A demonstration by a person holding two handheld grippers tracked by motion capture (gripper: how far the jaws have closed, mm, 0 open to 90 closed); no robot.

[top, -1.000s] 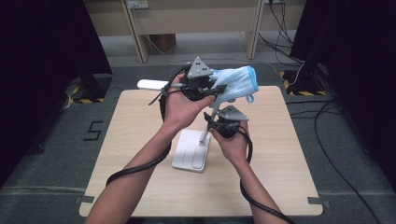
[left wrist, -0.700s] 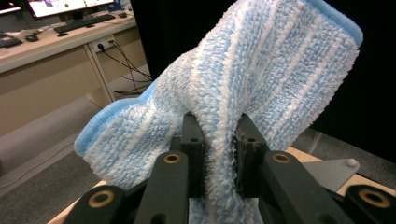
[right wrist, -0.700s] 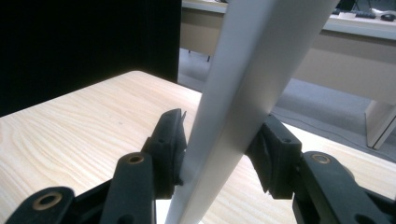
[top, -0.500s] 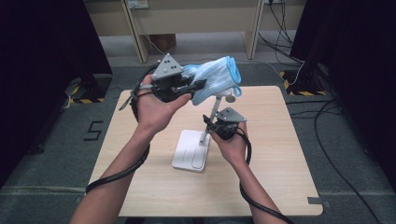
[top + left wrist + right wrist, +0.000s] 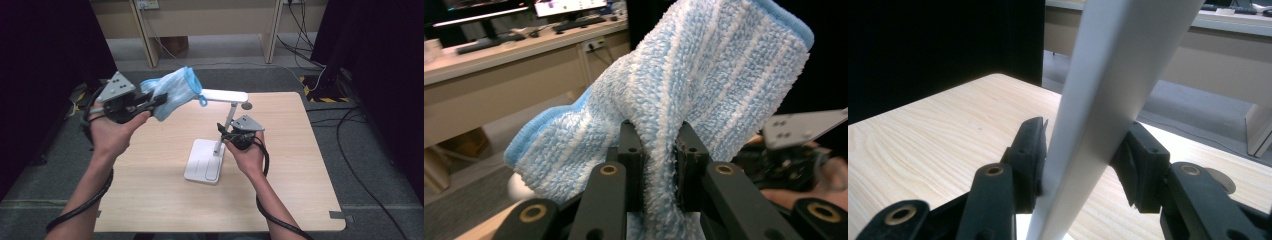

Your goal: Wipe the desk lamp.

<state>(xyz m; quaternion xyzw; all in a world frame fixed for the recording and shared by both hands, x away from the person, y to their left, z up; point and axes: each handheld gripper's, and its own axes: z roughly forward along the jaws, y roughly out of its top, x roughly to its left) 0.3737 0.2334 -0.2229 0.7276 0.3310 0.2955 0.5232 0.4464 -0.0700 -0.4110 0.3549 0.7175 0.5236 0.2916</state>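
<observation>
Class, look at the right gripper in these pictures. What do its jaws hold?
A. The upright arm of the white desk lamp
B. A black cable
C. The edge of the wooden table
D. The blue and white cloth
A: in the right gripper view the right gripper has its pads pressed on both sides of the lamp arm, while the cloth is clamped in the left gripper.

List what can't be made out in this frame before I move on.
- Lamp head underside: high view looks down on it.
- Lamp stem ends: right gripper view, cut off by the edges.
- Left gripper pad faces: left gripper view, buried in the cloth.
</observation>
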